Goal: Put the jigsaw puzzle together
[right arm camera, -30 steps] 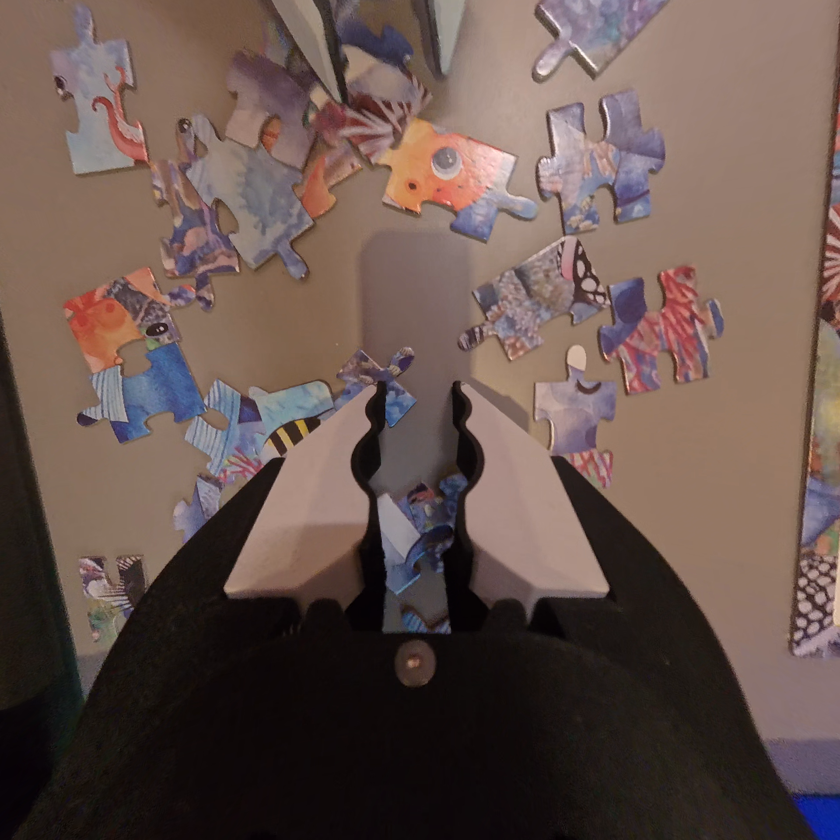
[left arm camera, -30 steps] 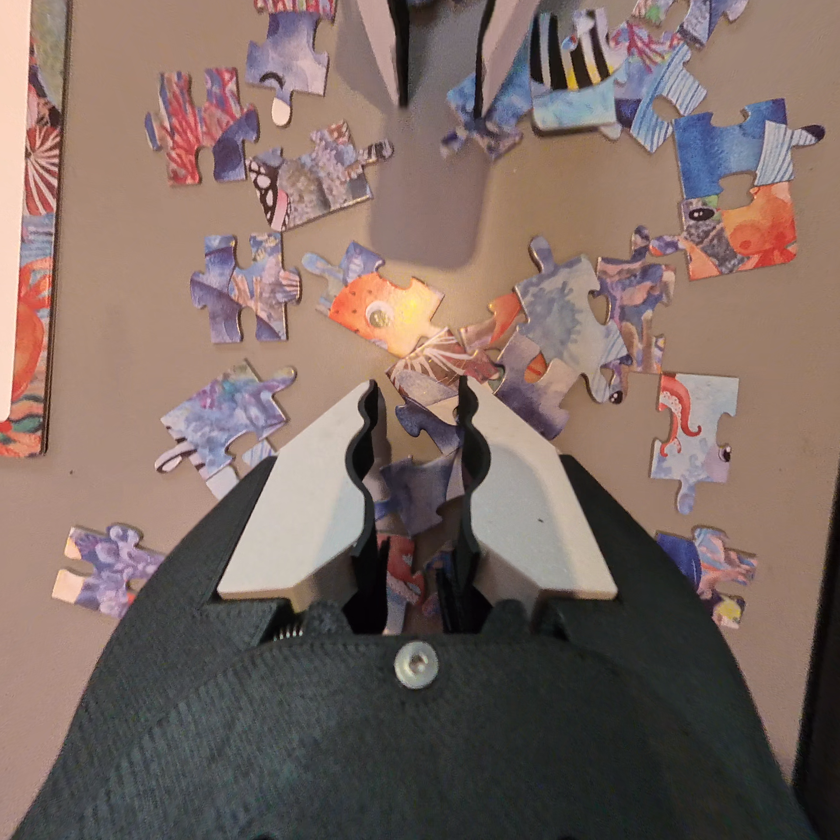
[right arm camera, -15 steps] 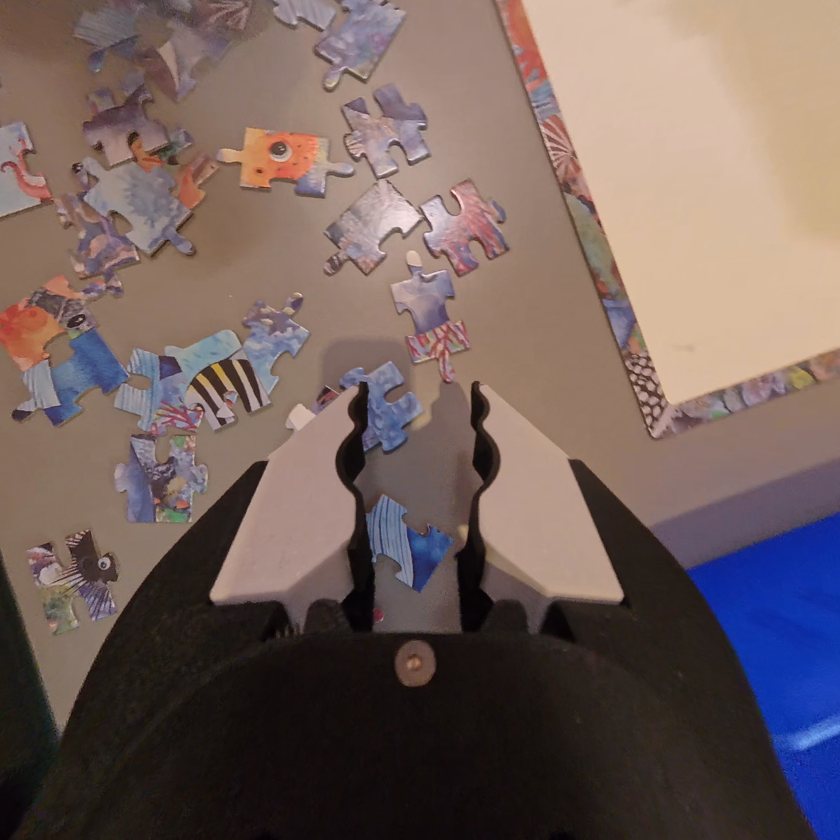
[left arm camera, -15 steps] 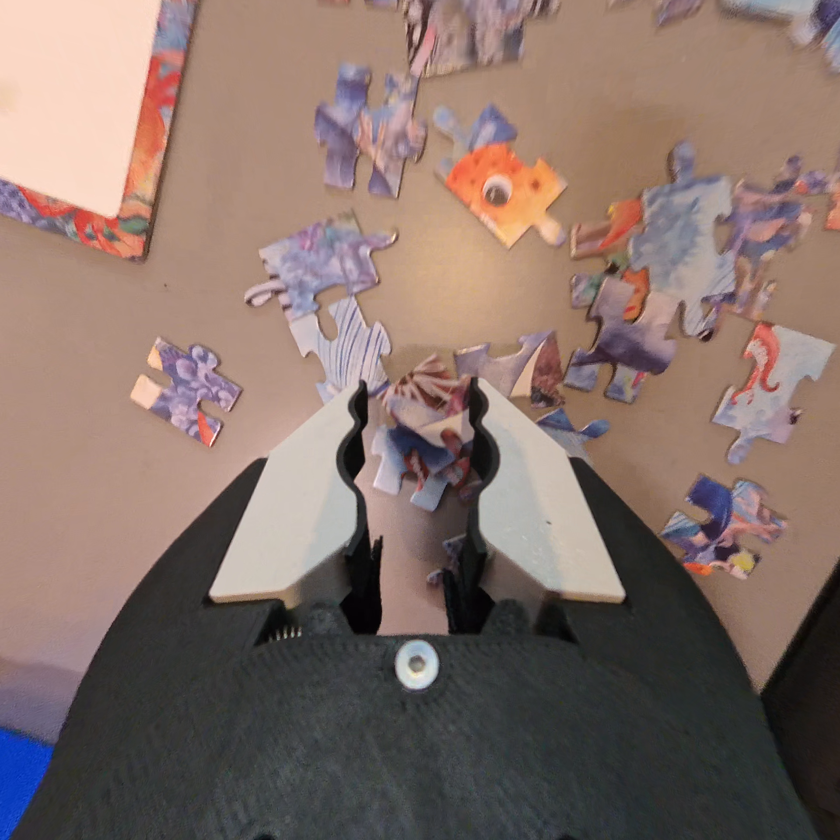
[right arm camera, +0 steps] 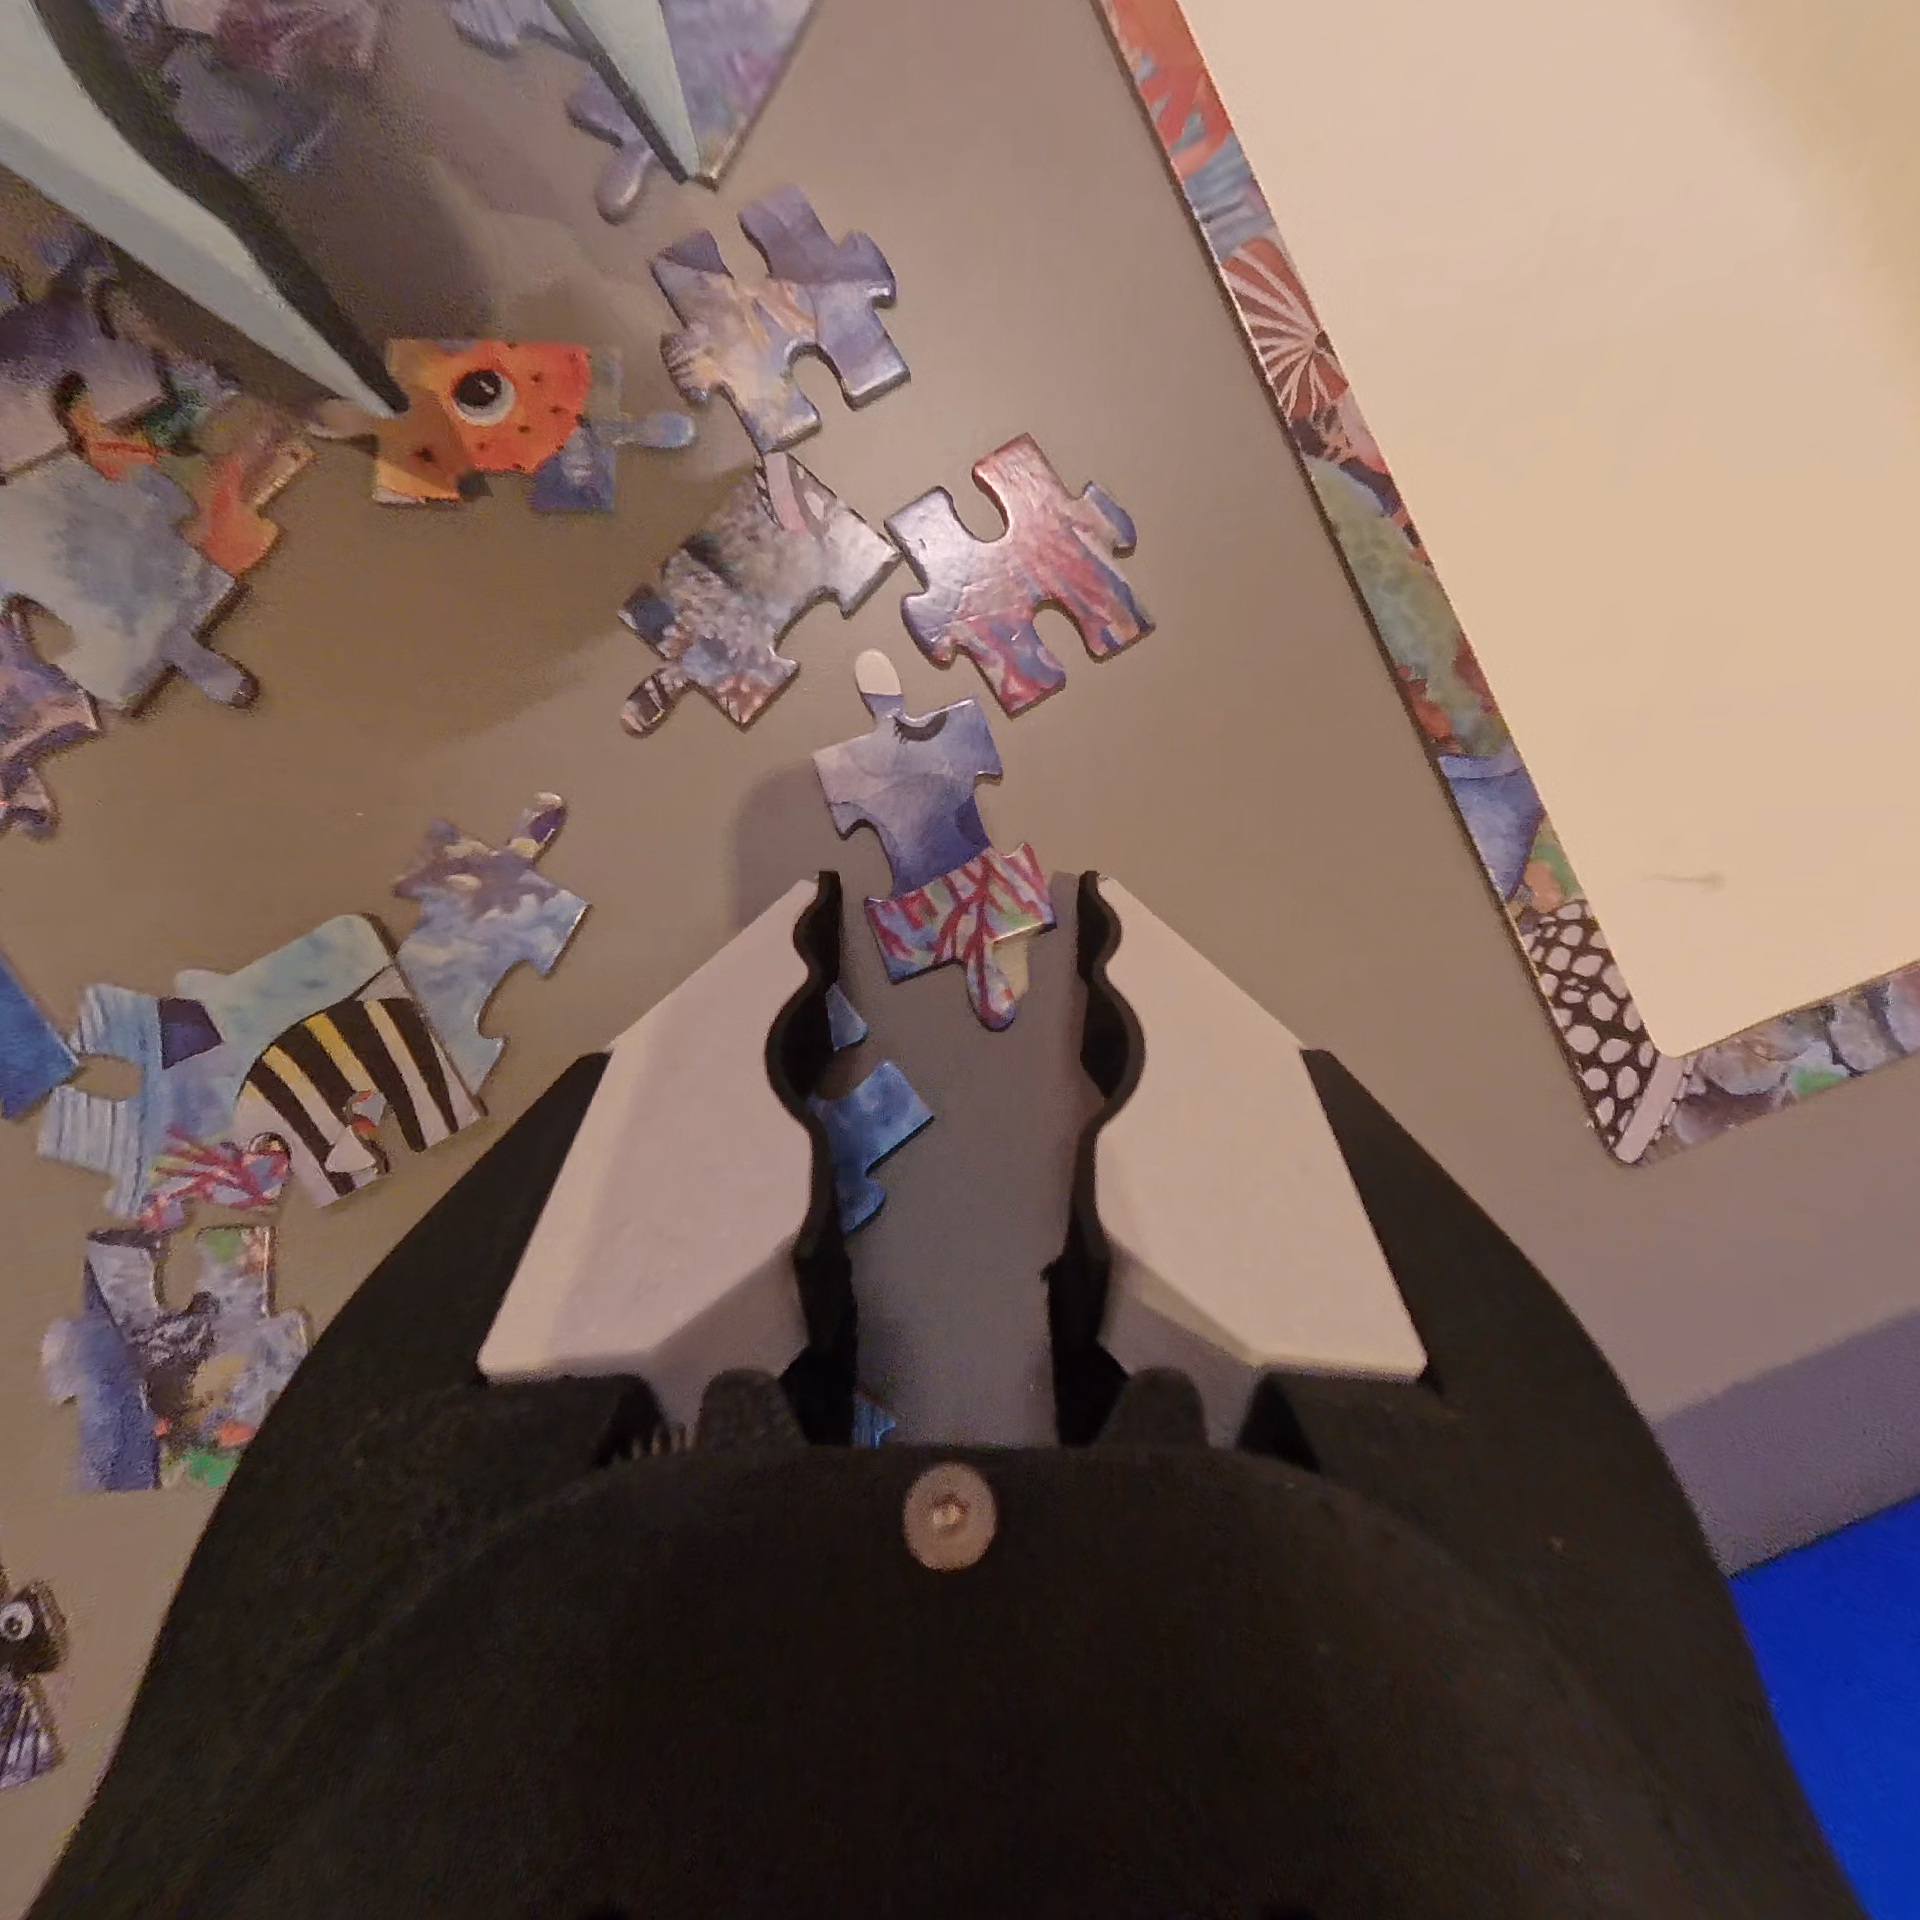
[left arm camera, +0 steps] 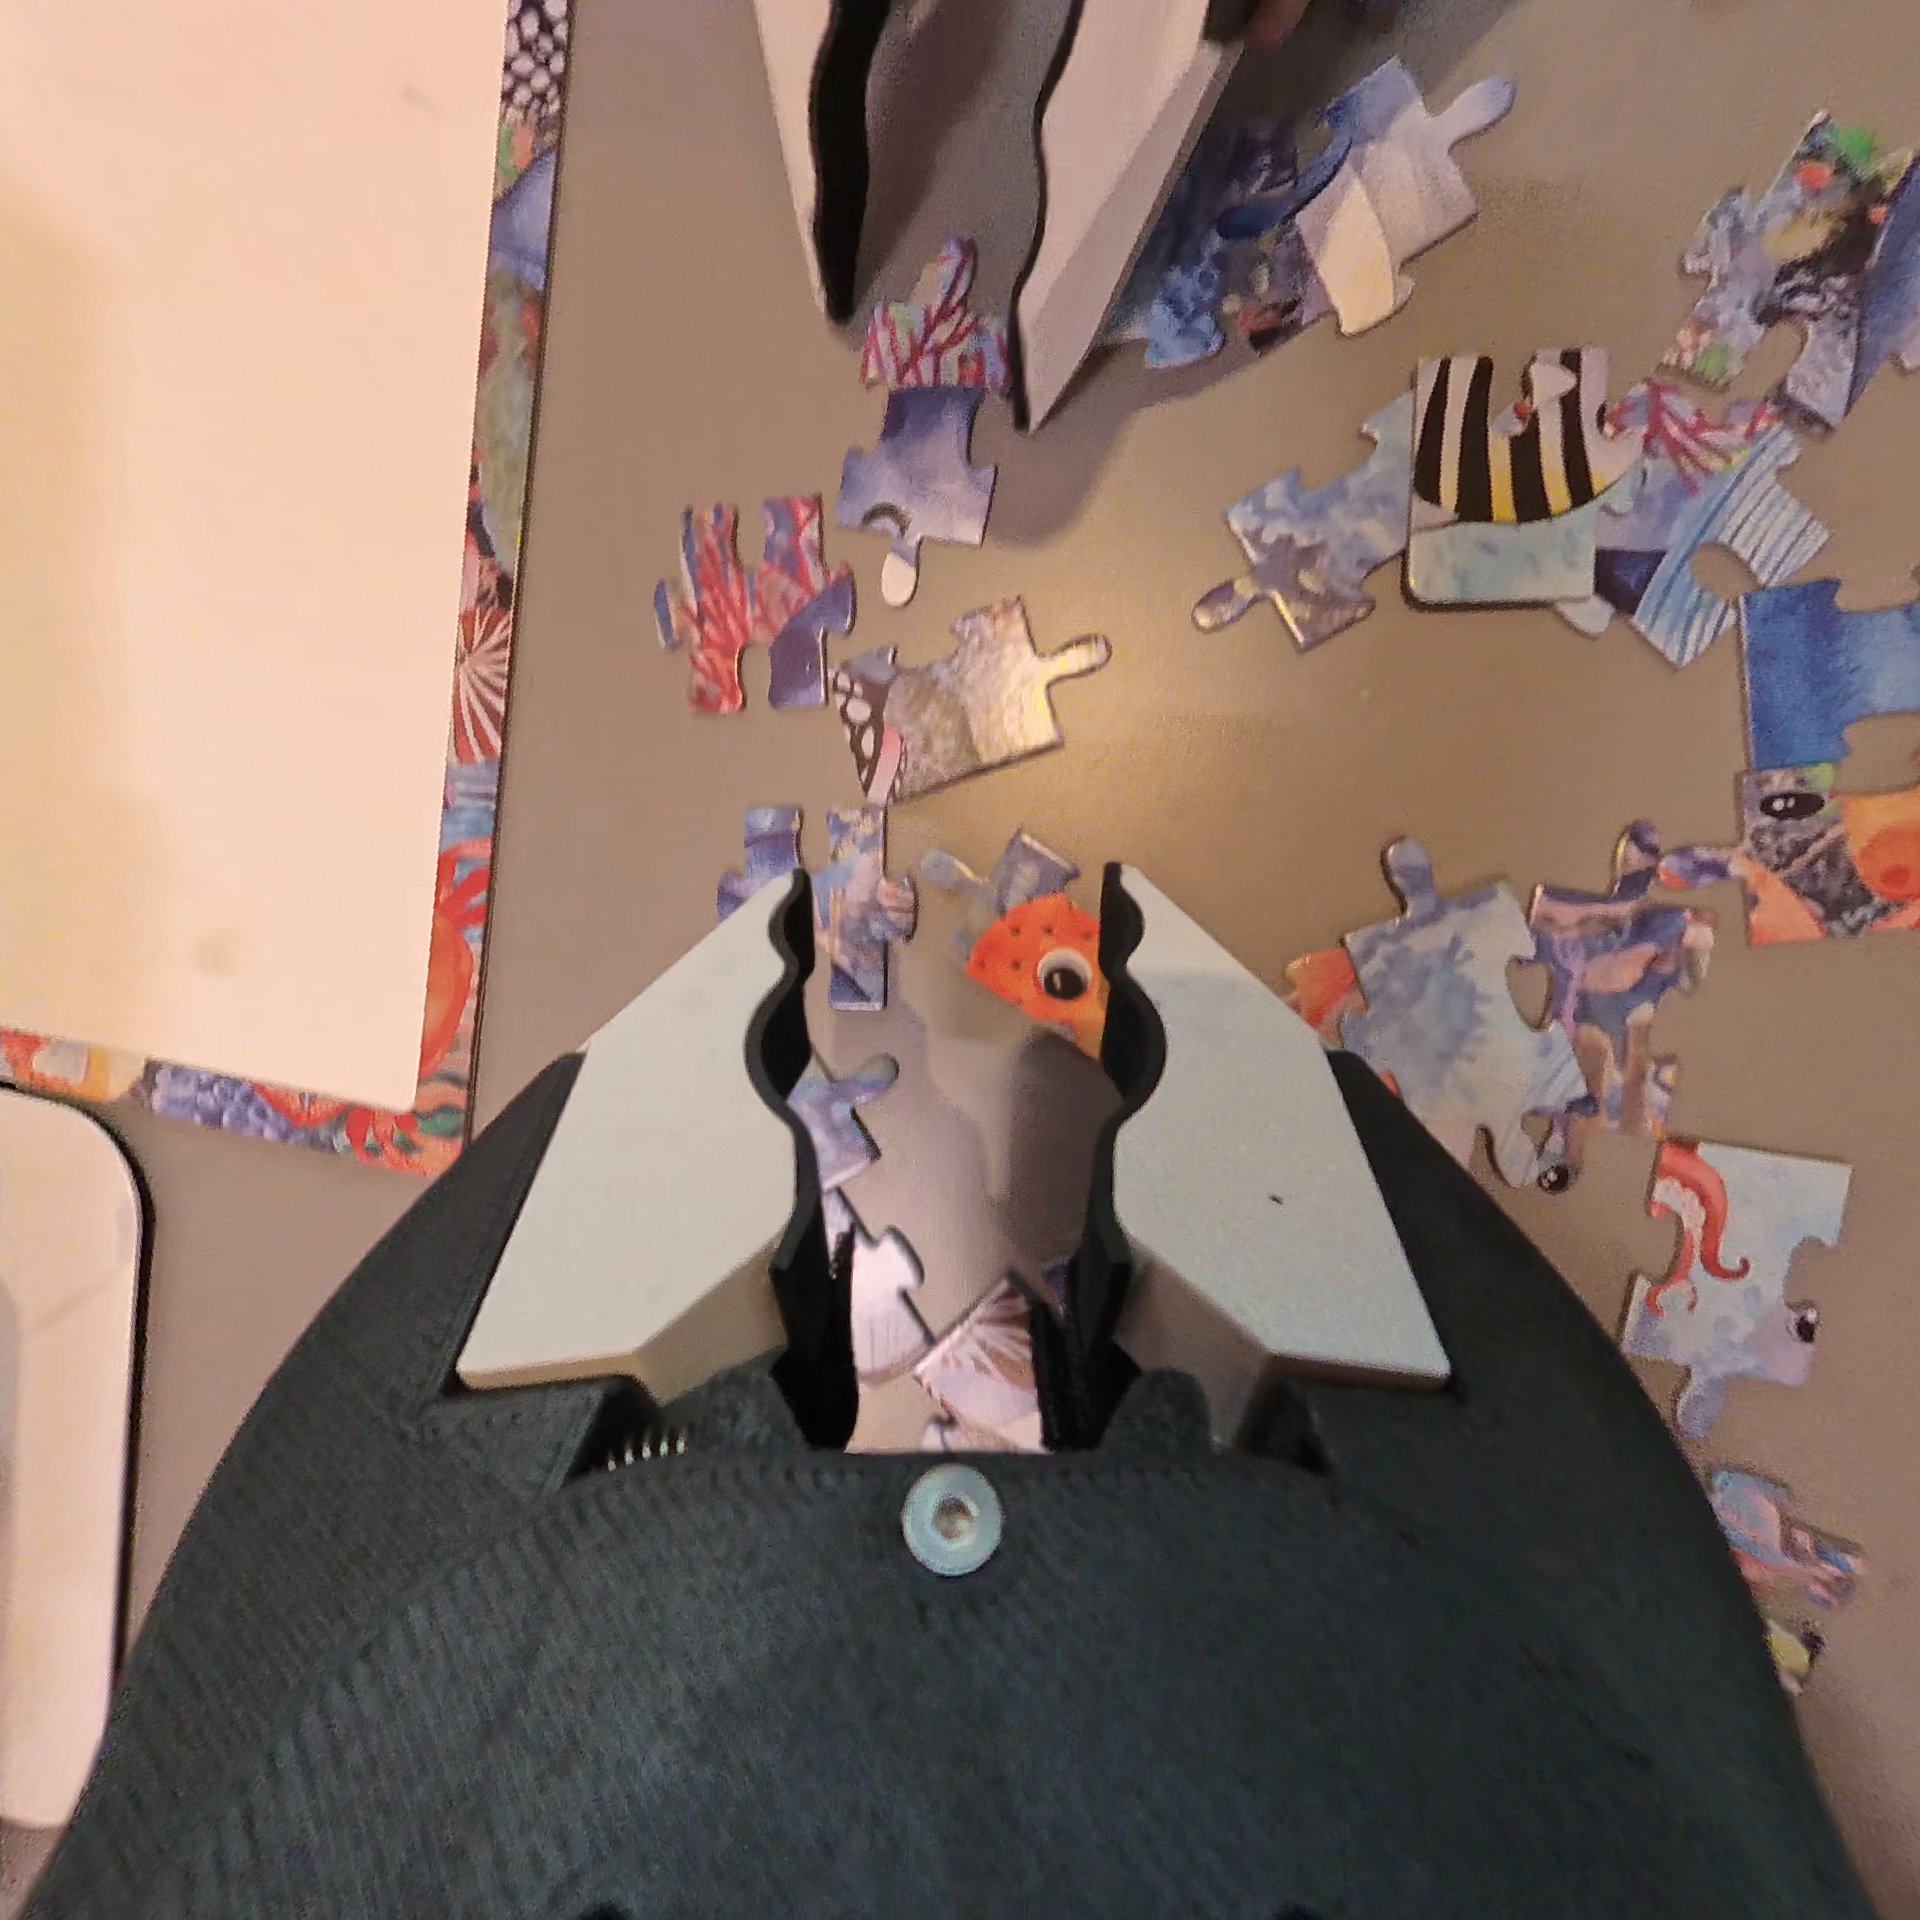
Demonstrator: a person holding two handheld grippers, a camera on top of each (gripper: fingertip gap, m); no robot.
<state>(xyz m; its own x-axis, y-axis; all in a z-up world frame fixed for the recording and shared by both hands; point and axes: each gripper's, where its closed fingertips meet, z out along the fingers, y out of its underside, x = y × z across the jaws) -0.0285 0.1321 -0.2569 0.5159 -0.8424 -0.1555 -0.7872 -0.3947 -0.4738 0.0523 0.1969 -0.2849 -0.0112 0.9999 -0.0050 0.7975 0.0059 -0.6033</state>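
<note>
Claws both parted, I hold nothing: left claw [left arm camera: 951, 894] over orange fish piece [left arm camera: 1029, 961], right claw [right arm camera: 951, 894] straddling coral piece [right arm camera: 961, 920]; puzzle frame [right arm camera: 1371, 499] at 2 o'clock on counter [right arm camera: 1091, 312].

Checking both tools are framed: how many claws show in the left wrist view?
2: the left grey-fingered black claw at bottom centre, open; the right grey-fingered claw at the top edge, also open.

Approx 20 loose puzzle pcs [left arm camera: 937, 708], 1 puzzle frame [left arm camera: 488, 582], 2 grippers [left arm camera: 951, 888]
</note>
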